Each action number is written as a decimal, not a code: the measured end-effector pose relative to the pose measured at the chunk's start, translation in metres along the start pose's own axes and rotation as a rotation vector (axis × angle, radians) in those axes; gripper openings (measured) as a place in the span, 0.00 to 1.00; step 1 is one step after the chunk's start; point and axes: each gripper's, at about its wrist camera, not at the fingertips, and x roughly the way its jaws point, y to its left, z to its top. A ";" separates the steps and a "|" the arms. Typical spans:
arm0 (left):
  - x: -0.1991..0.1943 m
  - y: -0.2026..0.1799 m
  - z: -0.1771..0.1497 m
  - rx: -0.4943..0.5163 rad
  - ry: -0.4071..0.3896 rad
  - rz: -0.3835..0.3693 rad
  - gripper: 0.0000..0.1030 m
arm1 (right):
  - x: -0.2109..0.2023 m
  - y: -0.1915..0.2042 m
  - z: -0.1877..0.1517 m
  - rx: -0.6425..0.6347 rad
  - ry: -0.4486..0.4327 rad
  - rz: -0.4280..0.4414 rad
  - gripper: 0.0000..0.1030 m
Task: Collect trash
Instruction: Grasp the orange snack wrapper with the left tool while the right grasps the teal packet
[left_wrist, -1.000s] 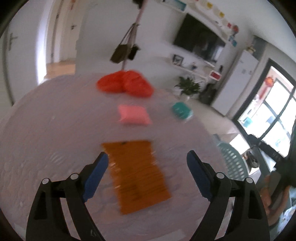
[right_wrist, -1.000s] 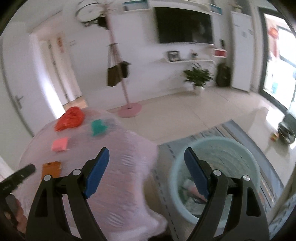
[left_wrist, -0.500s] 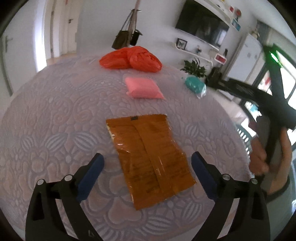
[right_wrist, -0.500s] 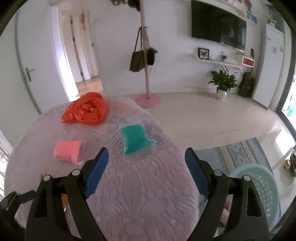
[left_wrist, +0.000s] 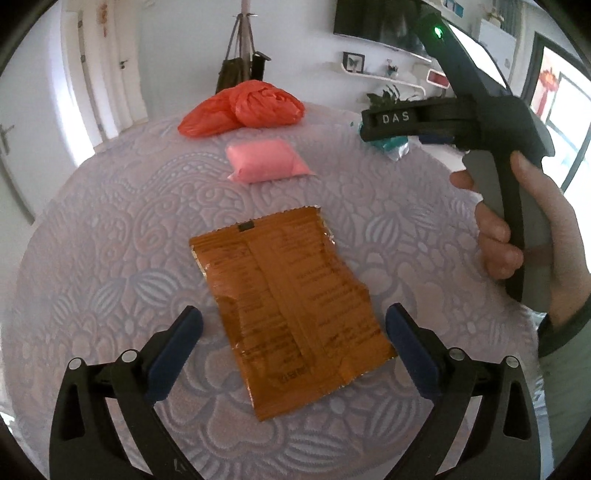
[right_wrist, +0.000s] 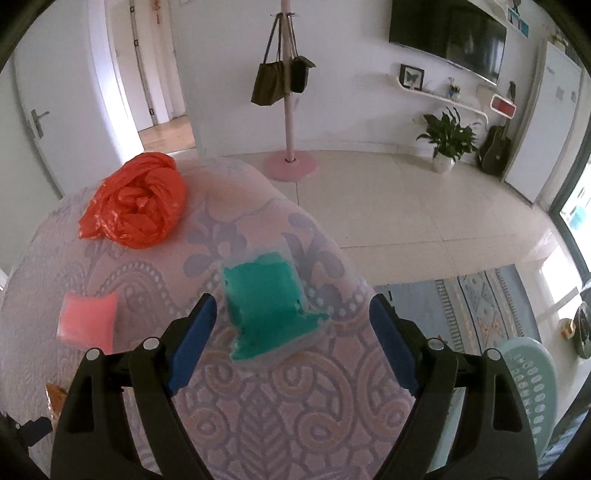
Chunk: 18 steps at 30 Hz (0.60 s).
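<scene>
Since a second ago the right gripper (right_wrist: 291, 339) has swung away from the pale green perforated plastic basket (right_wrist: 532, 387) on the floor and now hangs over the round table (left_wrist: 110, 229) with its embossed lilac cloth, and the left gripper (left_wrist: 293, 332) has come lower over the flat orange foil wrapper (left_wrist: 284, 314). That wrapper lies face down near the table's near edge in the left wrist view, its lower part between the two blue pads, which stand wide on either side of it and are opening; neither pad touches it. The left fingers grip nothing.

In the right wrist view the small clear bag of teal filling (right_wrist: 266, 306) lies close to the table's right edge, between and just ahead of the right gripper's blue fingertips. Those jaws are closing, yet both pads are apart from the bag and it rests on the cloth, unheld. From the left wrist view the same bag is mostly hidden behind the right gripper's black body, which a hand (left_wrist: 524, 229) grasps by the grey handle.

Toward the middle of the table sits a small pink pillow-shaped packet (left_wrist: 264, 160), well apart from the orange wrapper. Beyond it, at the far edge, lies a crumpled red plastic bag (left_wrist: 247, 107). The basket stands on a patterned blue rug (right_wrist: 476, 291) beside the table's right edge, below the tabletop. A pink coat stand (right_wrist: 288, 92) with two dark bags hanging on it rises from the tiled floor past the far edge.
</scene>
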 end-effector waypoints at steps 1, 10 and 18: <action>0.000 -0.001 0.000 0.004 0.001 0.007 0.92 | 0.001 0.004 -0.001 -0.020 0.002 -0.004 0.62; -0.010 -0.009 -0.007 0.039 -0.053 0.018 0.56 | -0.002 0.015 -0.005 -0.074 -0.012 -0.029 0.43; -0.018 0.001 -0.007 -0.015 -0.093 -0.029 0.36 | -0.017 0.008 -0.010 -0.030 -0.089 -0.035 0.42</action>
